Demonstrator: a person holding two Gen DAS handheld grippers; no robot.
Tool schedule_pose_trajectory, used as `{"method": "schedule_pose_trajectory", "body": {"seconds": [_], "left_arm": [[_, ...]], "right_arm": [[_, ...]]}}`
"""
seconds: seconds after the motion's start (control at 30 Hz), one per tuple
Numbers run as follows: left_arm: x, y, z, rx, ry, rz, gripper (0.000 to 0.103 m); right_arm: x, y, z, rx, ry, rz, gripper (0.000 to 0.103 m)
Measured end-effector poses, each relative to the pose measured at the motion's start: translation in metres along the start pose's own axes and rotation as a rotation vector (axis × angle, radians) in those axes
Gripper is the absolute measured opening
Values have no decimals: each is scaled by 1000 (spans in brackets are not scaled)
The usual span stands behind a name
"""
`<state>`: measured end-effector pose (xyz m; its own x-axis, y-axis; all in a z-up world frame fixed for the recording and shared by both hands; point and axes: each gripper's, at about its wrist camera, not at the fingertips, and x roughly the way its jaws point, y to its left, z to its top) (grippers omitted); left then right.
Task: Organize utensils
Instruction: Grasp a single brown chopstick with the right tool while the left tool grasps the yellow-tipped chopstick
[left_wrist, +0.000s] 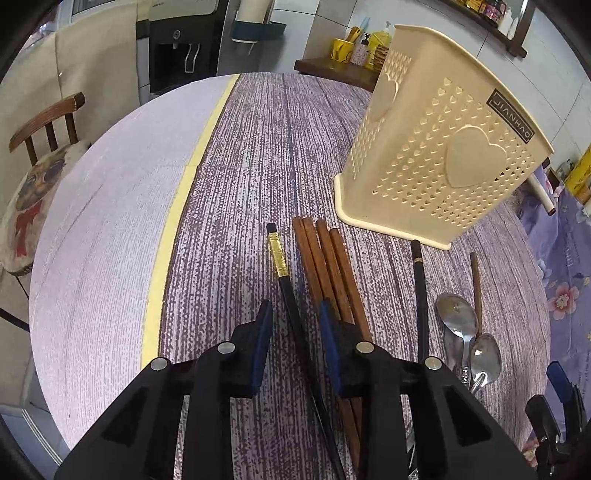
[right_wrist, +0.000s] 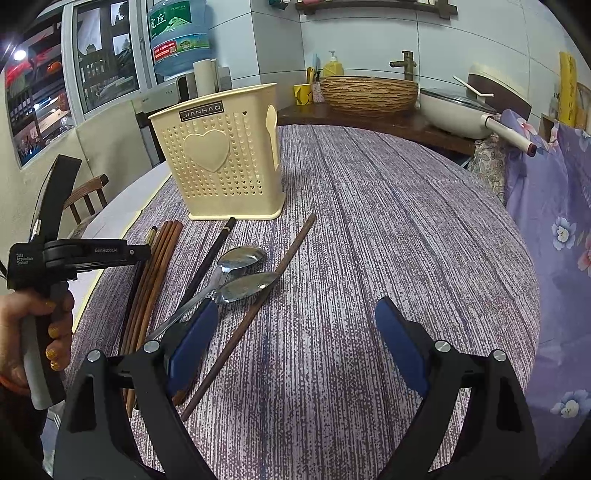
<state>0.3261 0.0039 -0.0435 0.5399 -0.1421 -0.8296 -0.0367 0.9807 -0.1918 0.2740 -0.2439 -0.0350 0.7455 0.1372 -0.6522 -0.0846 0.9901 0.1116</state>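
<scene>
On the purple-grey streaked tablecloth (left_wrist: 258, 155) the utensils lie in a loose row in front of a cream perforated holder (left_wrist: 439, 147) that stands upright, with raised hearts and a JIANHAO label.

Furthest left is a black chopstick with a gold band (left_wrist: 282, 266); its long axis runs away from the camera toward the far edge, banded end farthest. The left gripper (left_wrist: 295, 314) hangs over it with its blue pads a modest way apart, one either side of the shaft. Whether either pad touches the stick cannot be told.

Just to its right four brown wooden chopsticks (left_wrist: 325, 266) lie side by side and parallel, pointing toward the holder's base. Next comes a second black chopstick (right_wrist: 212, 254), its tip almost at the holder's foot. Then two steel spoons (right_wrist: 242, 273) overlap, bowls away from the camera, handles running back toward it. A single brown chopstick (right_wrist: 258, 306) lies on a diagonal, passing under the nearer spoon's bowl.

The right gripper (right_wrist: 297, 317) is spread wide above bare cloth, holding nothing.
</scene>
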Motion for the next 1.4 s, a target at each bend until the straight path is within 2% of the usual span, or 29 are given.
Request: {"method": "schedule_pose_trajectory", "body": {"seconds": [0.27,0.33,0.37,0.5,0.67,0.87,0.97,1.03,1.1,1.13,1.3,1.4], "left_arm": [[1,8,9,-28,25,-10,24],[3,8,12,-56,44,-56,24],[5,8,14,-58,43,-55,24],[8,1,17,-16,26,7,24],[6,8,17,8,30,39,24],[9,13,20,-28,42,9,24],[14,3,23,1,38,41,24],[14,-2,23,22,34,67,24],[14,-2,23,18,33,64,24],[13,0,23,18,34,60,24],[9,0,18,16,39,66,22],[10,-4,20,30,36,90,21]], "right_arm": [[6,-6,7,25,8,-2,87],[10,-7,8,38,20,7,87],[11,-7,9,42,20,8,87],[13,-3,10,29,19,-7,87],[18,-7,17,20,25,-35,87],[39,-11,36,76,63,-14,87],[60,-9,47,92,103,-32,86],[74,-10,54,117,131,-52,79],[90,-13,62,156,164,-62,70],[97,-14,65,177,180,-69,68],[120,-10,67,195,230,-89,50],[128,-3,66,190,247,-102,47]]}}
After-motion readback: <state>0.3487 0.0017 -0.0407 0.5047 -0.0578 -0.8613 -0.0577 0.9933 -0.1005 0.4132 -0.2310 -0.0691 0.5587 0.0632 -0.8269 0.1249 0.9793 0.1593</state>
